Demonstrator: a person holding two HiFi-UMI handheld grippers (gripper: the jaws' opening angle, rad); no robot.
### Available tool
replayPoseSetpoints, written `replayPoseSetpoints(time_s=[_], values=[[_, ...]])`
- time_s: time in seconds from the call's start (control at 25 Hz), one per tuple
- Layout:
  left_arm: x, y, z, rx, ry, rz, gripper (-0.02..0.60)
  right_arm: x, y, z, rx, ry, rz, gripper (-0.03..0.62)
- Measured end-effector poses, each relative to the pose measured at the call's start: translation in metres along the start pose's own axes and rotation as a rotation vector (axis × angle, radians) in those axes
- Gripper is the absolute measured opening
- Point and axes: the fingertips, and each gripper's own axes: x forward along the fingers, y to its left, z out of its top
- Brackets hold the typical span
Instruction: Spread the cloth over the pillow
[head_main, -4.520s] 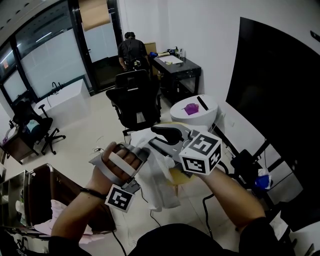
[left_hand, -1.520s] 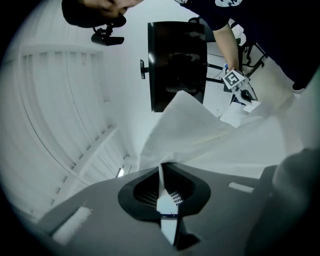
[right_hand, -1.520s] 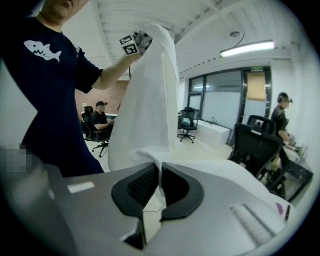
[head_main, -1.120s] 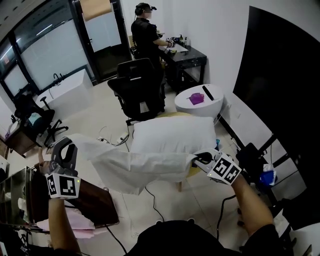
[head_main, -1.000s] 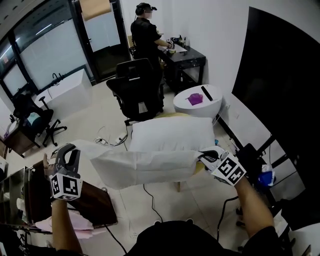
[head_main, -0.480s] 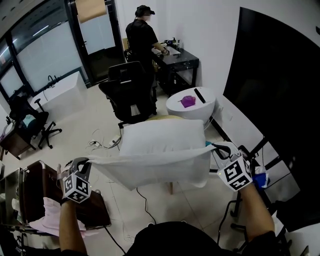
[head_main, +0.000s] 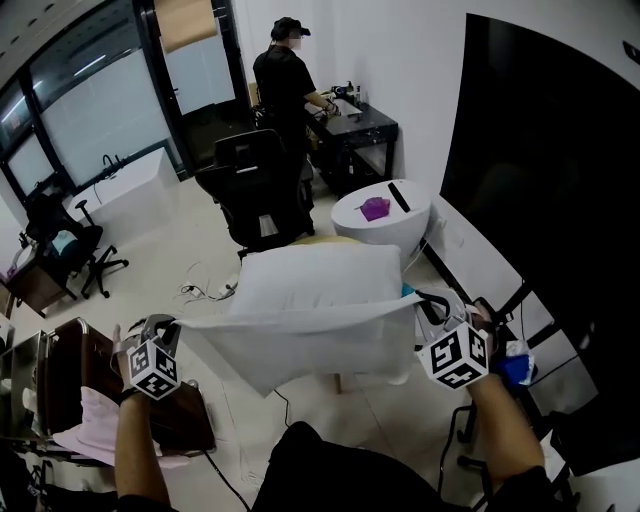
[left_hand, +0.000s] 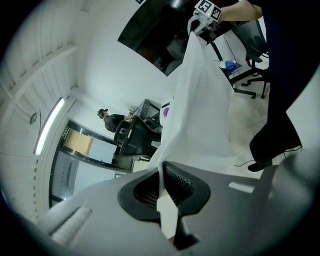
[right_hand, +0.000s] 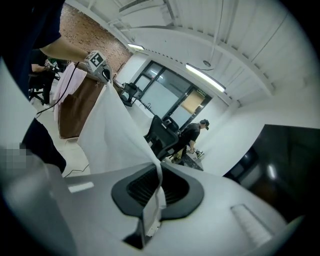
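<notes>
- The left gripper (head_main: 168, 324) and the right gripper (head_main: 428, 301) each have their jaws clenched on a corner of the cloth (head_main: 310, 342), stretched in the air just before the pillow (head_main: 315, 275).
- Next, I reckon: carry it forward, then lower it evenly.

From the head we look steeply down: the pillow (head_main: 318, 280) is near the centre, a standing person (head_main: 283, 80) far off at 12 o'clock. The left gripper view sits close behind its jaws and looks along the cloth (left_hand: 200, 100) to the right gripper (left_hand: 194, 27) at 1 o'clock. The right gripper view looks back along it to the left gripper (right_hand: 105, 76), between 10 and 11 o'clock. All three share the cloth and that person.
</notes>
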Motion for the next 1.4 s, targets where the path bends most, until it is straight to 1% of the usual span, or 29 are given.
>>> replayPoseSetpoints(time_s=[0.12, 0.24, 0.52, 0.68, 0.96, 1.2, 1.4], values=[[0.012, -0.002, 0.005, 0.031, 0.021, -0.03, 0.0, 0.013, -0.006, -0.009, 0.03, 0.006, 0.01, 0.008], [0.031, 0.004, 0.01, 0.044, 0.027, -0.039, 0.0, 0.032, -0.015, -0.014, 0.037, 0.019, 0.021, 0.008], [0.102, 0.049, 0.02, 0.077, 0.027, -0.049, 0.0, 0.097, -0.031, -0.025, 0.032, 0.065, 0.025, 0.008], [0.158, 0.072, 0.022, 0.086, 0.018, -0.078, 0.0, 0.146, -0.044, -0.031, 0.019, 0.106, 0.03, 0.008], [0.268, 0.09, 0.027, 0.06, -0.008, -0.196, 0.0, 0.248, -0.07, -0.054, 0.063, 0.198, 0.067, 0.008], [0.36, 0.09, 0.026, 0.069, -0.006, -0.308, 0.0, 0.328, -0.078, -0.08, 0.09, 0.3, 0.095, 0.008], [0.423, 0.091, 0.023, 0.076, 0.004, -0.389, 0.0, 0.385, -0.081, -0.101, 0.073, 0.374, 0.128, 0.008]])
